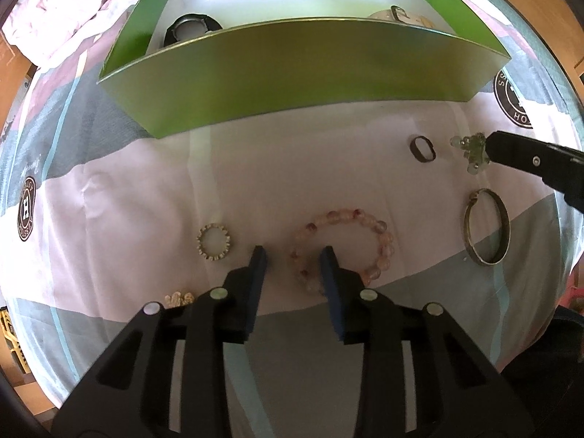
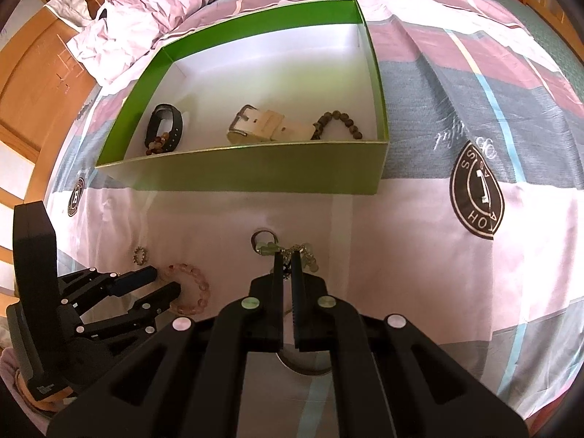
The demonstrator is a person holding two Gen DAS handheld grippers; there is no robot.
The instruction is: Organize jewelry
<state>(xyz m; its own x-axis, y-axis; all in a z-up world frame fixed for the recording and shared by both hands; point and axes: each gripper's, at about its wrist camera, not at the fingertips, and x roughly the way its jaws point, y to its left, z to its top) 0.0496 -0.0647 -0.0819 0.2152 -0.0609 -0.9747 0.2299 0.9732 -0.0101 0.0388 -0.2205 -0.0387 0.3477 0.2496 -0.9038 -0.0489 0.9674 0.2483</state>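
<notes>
Meanwhile, the left gripper (image 1: 294,255) straddles the pink beaded bracelet (image 1: 346,248) on the patchwork bedspread (image 1: 127,189), jaws spread without pinching it, while the right gripper (image 2: 288,259) is clamped tight on a pale green beaded trinket (image 2: 268,247) near the green cardboard box (image 2: 255,171).
</notes>
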